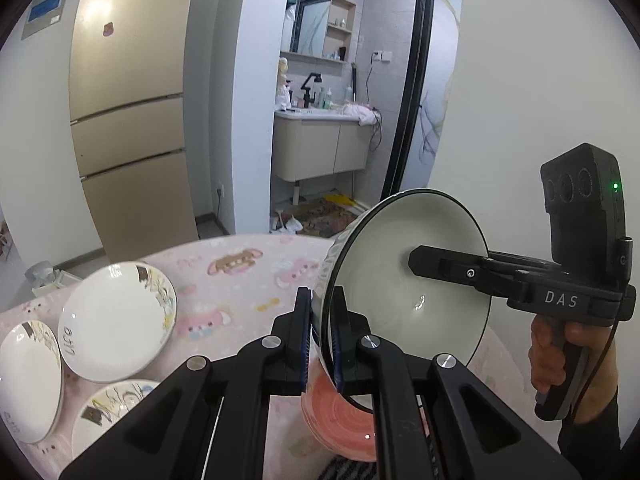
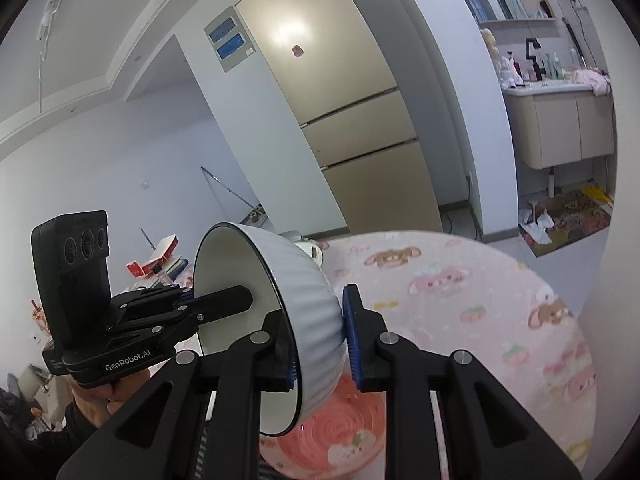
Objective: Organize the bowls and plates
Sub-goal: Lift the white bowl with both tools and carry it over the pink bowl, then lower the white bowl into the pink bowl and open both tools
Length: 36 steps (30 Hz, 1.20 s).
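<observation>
Left wrist view: both the left claw (image 1: 322, 336) and right claw (image 2: 320, 340) clamp the ribbed bowl (image 1: 408, 276) tipped on edge, just above the pink bowl (image 1: 344, 420); level it, then lower gently to nest.

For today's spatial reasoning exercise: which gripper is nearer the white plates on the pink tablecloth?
Left. The left gripper, clamped on the bowl's rim, has the white plates just to its left; the right gripper holds the bowl's opposite side, farther from them.
</observation>
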Each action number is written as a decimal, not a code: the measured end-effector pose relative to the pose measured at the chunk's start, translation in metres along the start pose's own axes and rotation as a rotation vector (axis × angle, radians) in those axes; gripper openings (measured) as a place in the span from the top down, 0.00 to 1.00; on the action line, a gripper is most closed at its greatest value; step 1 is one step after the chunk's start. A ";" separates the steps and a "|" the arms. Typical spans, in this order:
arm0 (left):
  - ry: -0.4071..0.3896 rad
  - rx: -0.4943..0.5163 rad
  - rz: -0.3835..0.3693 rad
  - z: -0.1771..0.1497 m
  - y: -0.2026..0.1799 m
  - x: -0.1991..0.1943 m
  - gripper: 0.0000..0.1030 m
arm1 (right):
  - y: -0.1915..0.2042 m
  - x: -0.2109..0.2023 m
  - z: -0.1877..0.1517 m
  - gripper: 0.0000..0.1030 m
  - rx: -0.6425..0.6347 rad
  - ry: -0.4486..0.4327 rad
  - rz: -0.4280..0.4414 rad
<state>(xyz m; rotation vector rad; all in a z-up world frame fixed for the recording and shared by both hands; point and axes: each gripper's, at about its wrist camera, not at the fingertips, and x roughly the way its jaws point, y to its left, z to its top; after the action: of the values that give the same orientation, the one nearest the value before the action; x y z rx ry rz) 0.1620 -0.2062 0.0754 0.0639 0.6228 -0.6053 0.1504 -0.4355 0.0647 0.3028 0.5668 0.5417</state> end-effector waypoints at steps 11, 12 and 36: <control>0.096 0.021 -0.018 -0.025 -0.001 0.025 0.91 | -0.023 0.008 -0.040 0.81 0.098 0.036 0.008; 0.105 0.024 -0.018 -0.027 -0.001 0.028 0.91 | -0.023 0.009 -0.042 0.81 0.098 0.038 0.002; 0.204 0.087 0.031 -0.047 -0.003 0.062 0.91 | -0.017 0.020 -0.060 0.81 0.011 0.106 -0.111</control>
<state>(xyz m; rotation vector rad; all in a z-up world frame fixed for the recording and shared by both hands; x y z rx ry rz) 0.1758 -0.2295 0.0022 0.2181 0.7912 -0.5997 0.1368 -0.4304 0.0009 0.2521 0.6848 0.4493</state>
